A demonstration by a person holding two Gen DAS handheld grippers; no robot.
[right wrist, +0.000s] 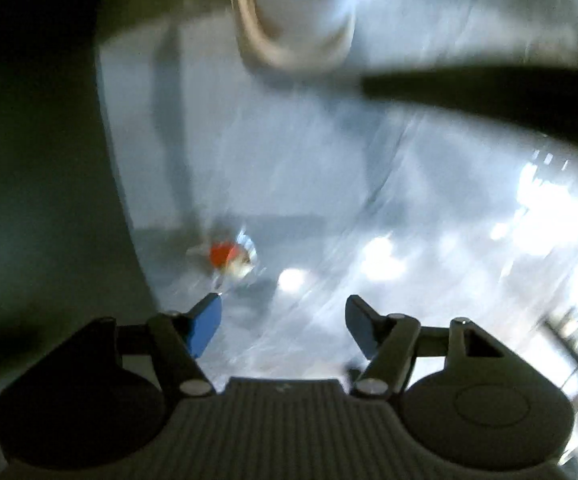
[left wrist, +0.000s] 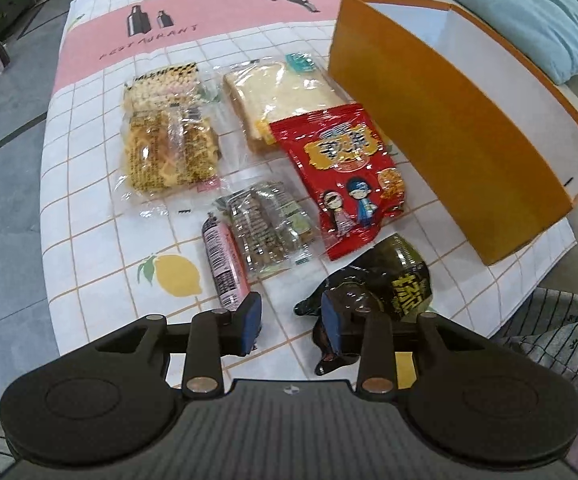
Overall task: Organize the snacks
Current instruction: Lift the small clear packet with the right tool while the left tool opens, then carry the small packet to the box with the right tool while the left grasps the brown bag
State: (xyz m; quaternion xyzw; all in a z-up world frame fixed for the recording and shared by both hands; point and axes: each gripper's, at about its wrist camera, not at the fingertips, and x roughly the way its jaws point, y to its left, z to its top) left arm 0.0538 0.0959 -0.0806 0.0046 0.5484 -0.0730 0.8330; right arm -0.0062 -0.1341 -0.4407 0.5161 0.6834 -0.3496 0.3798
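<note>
snacks are all spread flat on the counter (left wrist: 101,280) next to the empty orange box (left wrist: 449,152), easy pickings; left claw (left wrist: 291,324) hangs open right by the black packet (left wrist: 385,284); right claw (right wrist: 283,330) is open too, empty, view's blurry.

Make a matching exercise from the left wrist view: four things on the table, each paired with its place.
1. red snack bag
2. pink sausage
3. orange box
4. black packet

A. far right, standing open
B. overlapping the bread pack
C. beside the left gripper's right finger
D. just ahead of its left finger

Pairs: 1-B, 2-D, 3-A, 4-C
</note>
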